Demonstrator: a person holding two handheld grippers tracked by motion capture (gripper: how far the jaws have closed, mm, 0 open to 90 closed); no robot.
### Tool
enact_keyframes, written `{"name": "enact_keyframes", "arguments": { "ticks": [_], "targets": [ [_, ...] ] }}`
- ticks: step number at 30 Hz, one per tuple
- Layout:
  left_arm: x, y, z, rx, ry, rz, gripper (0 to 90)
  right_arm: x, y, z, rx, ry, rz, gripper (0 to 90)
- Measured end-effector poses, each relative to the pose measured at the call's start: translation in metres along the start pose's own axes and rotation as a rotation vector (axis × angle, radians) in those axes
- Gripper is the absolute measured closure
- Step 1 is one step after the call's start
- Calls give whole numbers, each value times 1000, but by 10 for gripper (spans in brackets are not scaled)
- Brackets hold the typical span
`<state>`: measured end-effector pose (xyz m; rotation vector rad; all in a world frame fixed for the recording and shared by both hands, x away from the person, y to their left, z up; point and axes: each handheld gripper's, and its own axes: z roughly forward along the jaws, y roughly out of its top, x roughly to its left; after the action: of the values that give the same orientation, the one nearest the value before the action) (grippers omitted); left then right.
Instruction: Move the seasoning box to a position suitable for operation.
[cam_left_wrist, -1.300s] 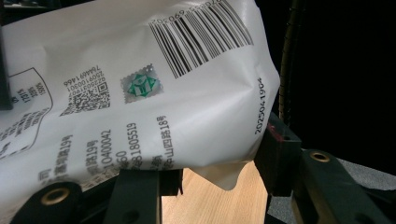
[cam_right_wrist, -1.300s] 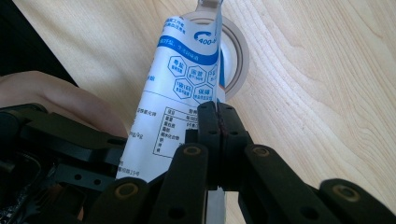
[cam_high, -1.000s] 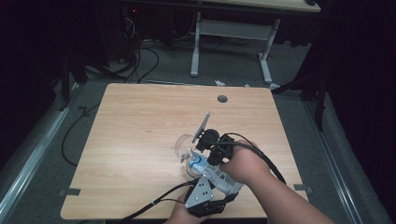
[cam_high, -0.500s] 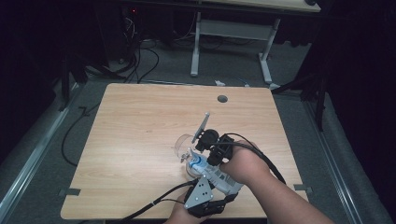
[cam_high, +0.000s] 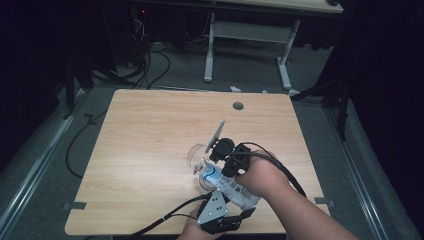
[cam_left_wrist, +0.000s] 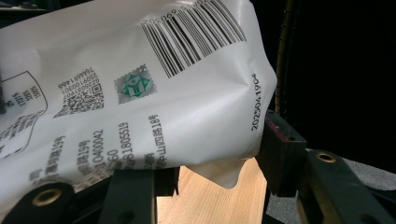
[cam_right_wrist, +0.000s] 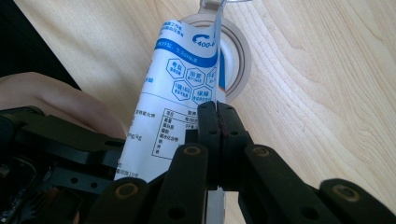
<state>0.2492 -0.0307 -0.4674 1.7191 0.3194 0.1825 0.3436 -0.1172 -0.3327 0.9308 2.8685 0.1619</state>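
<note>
Black hand-held gripper (cam_right_wrist: 217, 122) — brass-ringed pivot holes in its links — with a grey three-cornered plate (cam_high: 212, 208) and black cable (cam_high: 167, 219).

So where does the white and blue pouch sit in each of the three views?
High view: the white and blue pouch lies low and right of centre, between the two grippers.
Left gripper view: its printed back with the barcode covers the upper left, above the jaws.
Right gripper view: it runs up the middle, its side seam pinched in the shut jaws.
Shared landmark: the wooden table, under the pouch in all three.
</note>
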Motion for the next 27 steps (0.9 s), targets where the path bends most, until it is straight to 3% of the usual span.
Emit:
{"name": "enact_keyframes", "arguments": {
  "ticks": [27],
  "targets": [
    [0, -4, -2, 6, -2, 17, 552, 1, -1, -1, -4, -4, -8, 900]
  ]
}}
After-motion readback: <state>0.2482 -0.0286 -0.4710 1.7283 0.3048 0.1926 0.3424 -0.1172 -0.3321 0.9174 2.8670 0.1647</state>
